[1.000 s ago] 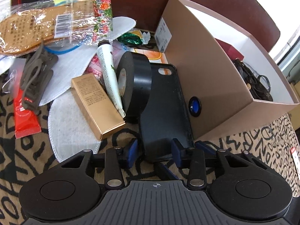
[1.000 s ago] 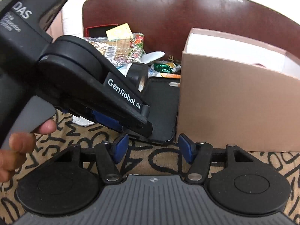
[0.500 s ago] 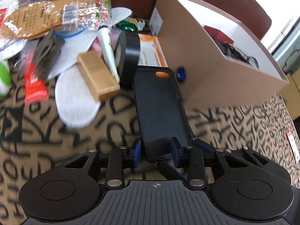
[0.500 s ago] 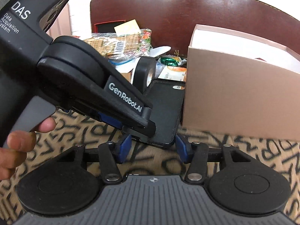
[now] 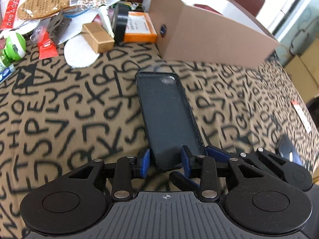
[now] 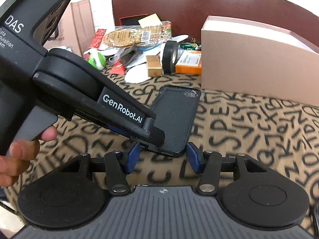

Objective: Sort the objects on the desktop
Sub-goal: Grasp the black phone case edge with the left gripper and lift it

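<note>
A black phone case (image 5: 169,115) lies lengthwise on the letter-patterned cloth, well in front of the clutter pile. Its near end sits between both grippers. My right gripper (image 6: 163,156) has a blue pad against each long edge of the case (image 6: 175,117) and is shut on it. My left gripper (image 5: 165,160) comes in from the left and its jaws are opening. Only the case's near left corner is between them, with the right finger (image 6: 154,134) resting over the inside face. The right gripper's blue fingers (image 5: 217,153) show beside and under the case.
A tan cardboard box (image 5: 209,39) stands behind the case to the right. Left of it lie a black tape roll (image 5: 119,23), a gold box (image 5: 97,37), an orange packet (image 5: 139,27), insoles and a green-capped bottle (image 5: 15,47). A hand (image 6: 18,155) holds the left gripper.
Both grippers have pulled back from the pile and the box, and the phone case has come with them onto open cloth. The left jaws narrowed around the case's end.
</note>
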A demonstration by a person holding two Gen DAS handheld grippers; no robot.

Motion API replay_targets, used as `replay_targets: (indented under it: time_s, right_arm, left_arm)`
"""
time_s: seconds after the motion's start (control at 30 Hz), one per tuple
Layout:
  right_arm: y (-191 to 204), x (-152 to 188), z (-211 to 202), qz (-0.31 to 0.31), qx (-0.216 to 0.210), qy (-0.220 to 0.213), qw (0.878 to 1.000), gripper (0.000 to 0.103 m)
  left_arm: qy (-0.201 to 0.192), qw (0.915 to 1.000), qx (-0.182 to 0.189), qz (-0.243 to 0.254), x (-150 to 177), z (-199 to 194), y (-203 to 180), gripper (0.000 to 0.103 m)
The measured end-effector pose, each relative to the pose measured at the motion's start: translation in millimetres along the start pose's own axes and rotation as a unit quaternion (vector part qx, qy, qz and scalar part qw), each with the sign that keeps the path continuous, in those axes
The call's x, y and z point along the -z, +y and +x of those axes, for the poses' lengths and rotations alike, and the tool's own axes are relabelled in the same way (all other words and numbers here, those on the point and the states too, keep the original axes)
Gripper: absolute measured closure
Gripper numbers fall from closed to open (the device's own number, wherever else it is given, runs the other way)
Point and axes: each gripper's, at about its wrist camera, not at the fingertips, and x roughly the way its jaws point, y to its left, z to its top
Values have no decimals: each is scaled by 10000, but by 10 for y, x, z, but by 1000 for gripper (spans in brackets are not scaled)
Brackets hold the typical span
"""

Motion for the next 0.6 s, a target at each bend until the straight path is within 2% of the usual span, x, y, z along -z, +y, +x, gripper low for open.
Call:
replay_targets:
  time_s: [0.03, 0.17, 0.23, 0.3, 0.47, 0.57, 0.6]
  right_arm:
    - [9, 32, -33, 10, -24, 20, 10000, 46]
    - [48, 130, -120, -7, -97, 80, 9999, 44]
    - [42, 144, -176, 21, -104, 29, 9999, 41]
    - [13, 107, -179, 101, -30, -51, 9999, 39]
    - [-92, 68, -186, 351, 214, -300, 9987, 37]
    - [-128, 47, -87, 457, 472, -242, 9975, 42]
    - [-137, 39, -45, 496, 507, -212, 9973, 44]
  left_arm:
    - [4, 10000, 9, 58, 57, -23, -20, 55]
    - [-72, 10000, 24, 13, 161, -68, -21, 51]
    - [-130, 9998, 19, -166, 143, -87, 38, 37]
    - [-221, 9992, -45, -334, 103, -107, 90, 28]
    - [-241, 9985, -84, -489, -37, -41, 139, 28]
    - [-212, 9988, -96, -427, -91, 39, 101, 30]
    - [-215, 9989, -110, -400, -106, 64, 88, 33]
